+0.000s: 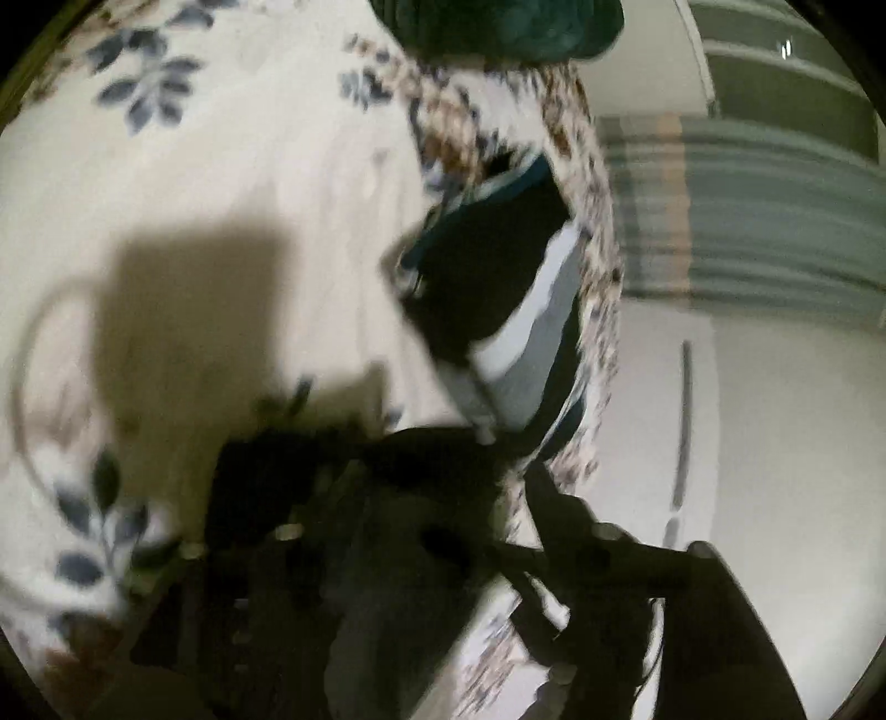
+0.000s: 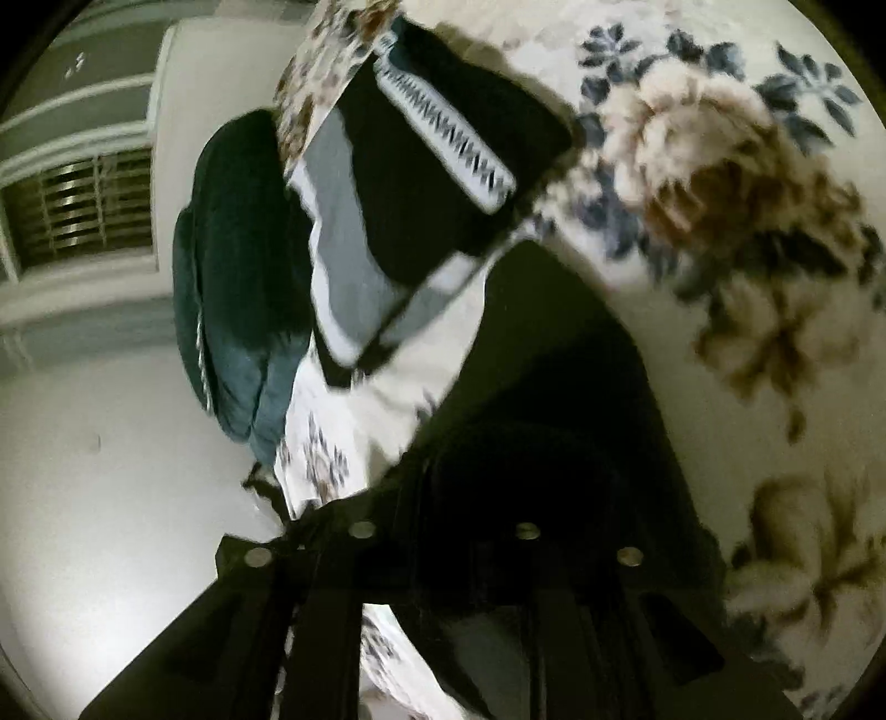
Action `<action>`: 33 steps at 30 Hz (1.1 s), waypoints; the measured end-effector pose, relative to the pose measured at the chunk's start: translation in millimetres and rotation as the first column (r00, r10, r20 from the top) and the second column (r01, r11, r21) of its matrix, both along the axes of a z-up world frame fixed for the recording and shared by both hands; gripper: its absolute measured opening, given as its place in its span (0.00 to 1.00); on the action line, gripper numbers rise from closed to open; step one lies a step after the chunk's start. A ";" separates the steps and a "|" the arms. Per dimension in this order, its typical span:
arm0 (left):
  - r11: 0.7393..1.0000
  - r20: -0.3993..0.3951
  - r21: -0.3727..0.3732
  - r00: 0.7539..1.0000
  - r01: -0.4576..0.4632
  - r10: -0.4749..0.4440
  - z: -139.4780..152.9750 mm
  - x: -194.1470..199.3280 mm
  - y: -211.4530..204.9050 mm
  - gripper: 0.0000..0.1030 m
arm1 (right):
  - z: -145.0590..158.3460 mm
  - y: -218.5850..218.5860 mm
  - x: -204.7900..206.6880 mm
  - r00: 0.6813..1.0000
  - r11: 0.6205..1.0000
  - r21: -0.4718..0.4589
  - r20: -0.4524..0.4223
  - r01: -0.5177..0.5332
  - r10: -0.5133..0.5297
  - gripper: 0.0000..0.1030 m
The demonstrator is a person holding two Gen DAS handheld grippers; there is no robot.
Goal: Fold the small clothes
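Left wrist view: the bed sheet (image 1: 221, 166) fills the left side. It is soft, pale cloth printed with blue-grey leaves and brown blossoms, and it lies bare and flat up to the bed's edge. My left gripper (image 1: 421, 498) is a dark blur low in the centre. I cannot tell whether its jaws are spread or pinching cloth.

The folded garment (image 1: 498, 266) lies at the bed's edge. It is black with a white and grey panel, and its outline is roughly rectangular. The teal garment (image 1: 515, 27) lies beyond it, farther along the same edge. To the right, the smooth white floor (image 1: 775, 443) is open.

Right wrist view: the floor (image 2: 83, 443) lies to the left, below a louvred window (image 2: 83, 205). The teal garment (image 2: 232, 249) hangs over the bed's edge. The folded garment (image 2: 432, 166) lies just beside it and shows a white zigzag-patterned band. My right gripper (image 2: 531, 443) is dark against a black mass, so I cannot tell its jaw state. The sheet (image 2: 720, 387) continues to the right.
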State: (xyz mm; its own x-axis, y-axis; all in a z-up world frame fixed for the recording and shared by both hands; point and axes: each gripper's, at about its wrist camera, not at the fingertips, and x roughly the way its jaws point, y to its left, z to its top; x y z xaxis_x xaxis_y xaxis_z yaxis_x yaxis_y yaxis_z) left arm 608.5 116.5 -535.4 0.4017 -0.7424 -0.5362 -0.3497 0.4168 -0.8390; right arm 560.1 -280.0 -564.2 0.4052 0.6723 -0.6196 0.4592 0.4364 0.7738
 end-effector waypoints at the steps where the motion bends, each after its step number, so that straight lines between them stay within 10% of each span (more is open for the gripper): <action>1: 1.000 -0.003 -0.010 1.000 -0.003 0.003 -0.5 5.2 2.1 0.57 | 0.6 -5.6 6.2 1.000 1.000 0.012 0.016 0.026 -0.027 0.26; 3: 0.999 0.002 0.032 1.000 0.019 -0.019 4.2 7.9 4.9 0.57 | 5.8 -13.9 10.6 0.999 0.999 0.014 0.030 0.043 -0.044 0.59; 14: 0.885 0.019 0.448 0.989 0.125 -0.149 49.0 -112.5 -5.7 0.66 | 24.1 -32.4 -46.5 0.962 0.913 -0.305 -0.083 -0.272 0.259 0.85; 24: 0.946 -0.144 0.303 0.976 -0.113 0.163 6.9 -260.5 -28.3 0.79 | -20.6 -34.7 -13.4 0.876 0.844 -0.236 -0.132 -0.482 0.463 0.99; 28: 0.971 -0.192 0.179 0.962 -0.161 0.195 -40.3 -264.7 -56.5 0.79 | -41.9 -17.7 24.7 0.813 0.794 -0.178 -0.136 -0.582 0.566 0.99; 33: 0.939 -0.138 0.227 0.946 -0.257 0.292 -58.7 -235.3 -67.9 0.84 | -71.8 3.1 61.2 0.776 0.769 -0.109 -0.131 -0.630 0.617 0.99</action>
State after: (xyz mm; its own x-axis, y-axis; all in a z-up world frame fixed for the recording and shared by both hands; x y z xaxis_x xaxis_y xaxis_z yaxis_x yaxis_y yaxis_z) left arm 373.2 48.6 -594.2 0.4654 -0.4839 -0.7411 -0.6025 0.4402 -0.6658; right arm 621.3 -276.9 -636.0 -0.1299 0.6632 -0.7371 0.1068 0.7484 0.6546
